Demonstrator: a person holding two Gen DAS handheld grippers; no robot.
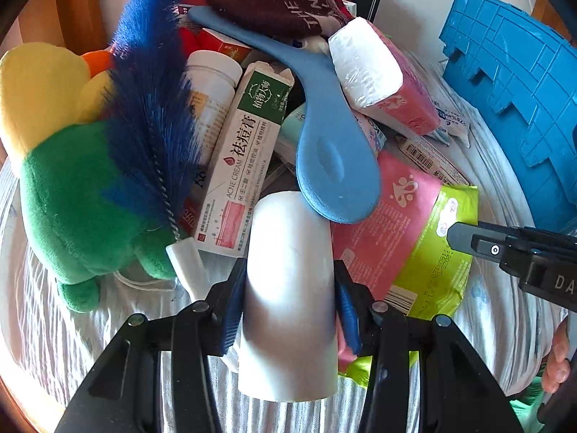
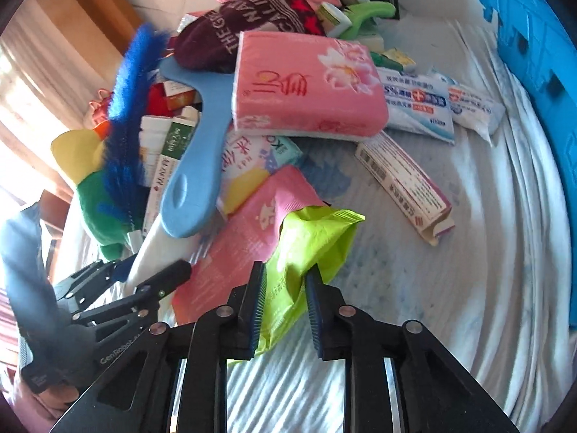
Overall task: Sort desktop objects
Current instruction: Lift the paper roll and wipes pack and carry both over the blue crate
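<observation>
My left gripper [image 1: 288, 285] is shut on a white cylinder-shaped bottle [image 1: 288, 288] that lies at the near edge of the pile, with a blue pad against each side. In the right wrist view the same bottle [image 2: 153, 245] shows at lower left in that gripper [image 2: 144, 270]. My right gripper [image 2: 286, 274] is shut on a crumpled lime-green packet [image 2: 313, 234], which bunches up between the pads. The green packet [image 1: 432, 263] rests partly on a pink packet [image 1: 389, 209], and the right gripper [image 1: 465, 241] reaches onto it from the right.
The pile holds a blue paddle [image 1: 335, 166], a green and yellow plush toy [image 1: 72, 195], a blue bristle brush [image 1: 151, 108], an acne cream box [image 1: 245, 151], a pink tissue pack [image 2: 306, 83] and a maroon knit [image 1: 281, 3]. A blue crate [image 1: 512, 90] stands right. A toothpaste box [image 2: 404, 180] lies apart.
</observation>
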